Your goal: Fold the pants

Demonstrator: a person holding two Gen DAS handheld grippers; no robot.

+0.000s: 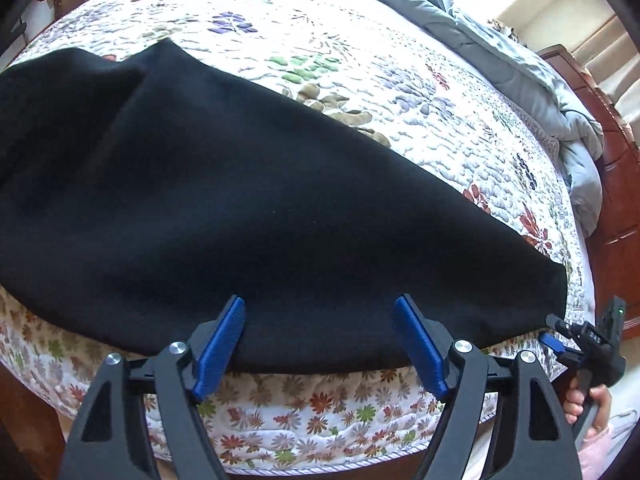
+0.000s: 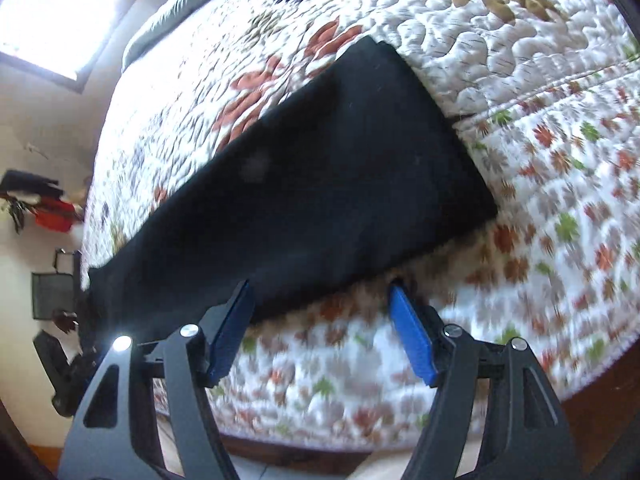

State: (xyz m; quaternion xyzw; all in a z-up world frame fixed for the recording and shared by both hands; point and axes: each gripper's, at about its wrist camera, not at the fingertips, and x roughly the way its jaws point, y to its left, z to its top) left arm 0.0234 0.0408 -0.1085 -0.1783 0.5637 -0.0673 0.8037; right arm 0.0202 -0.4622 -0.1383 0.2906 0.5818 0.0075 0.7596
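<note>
1. Left wrist view: left gripper [image 1: 320, 334] has jaws wide apart, nothing between the pads. Pants [image 1: 240, 208] lie flat on the quilt [image 1: 360, 60], near edge hanging a bit over the bed side, right at the blue fingertips [image 1: 224, 332]. Long axis runs across the view, upper left to lower right. This gripper sits at about mid-length of that near edge.
2. Same view: right gripper [image 1: 554, 330] shows at the far right, by the pants' narrow end, a hand [image 1: 588, 404] on its grip. Jaw state can't be told from here.
3. Right wrist view, blurred: right gripper [image 2: 320, 304] has jaws apart, holding nothing. Pants [image 2: 320, 184] lie ahead and to the left; the squared end points up-right, the length trails down-left. Left pad overlaps the near edge, right pad is over bare quilt [image 2: 520, 80].
4. Judgement: the right gripper is nearer the end, the left nearer the middle; a next fold likely carries an end along the long axis.
</note>
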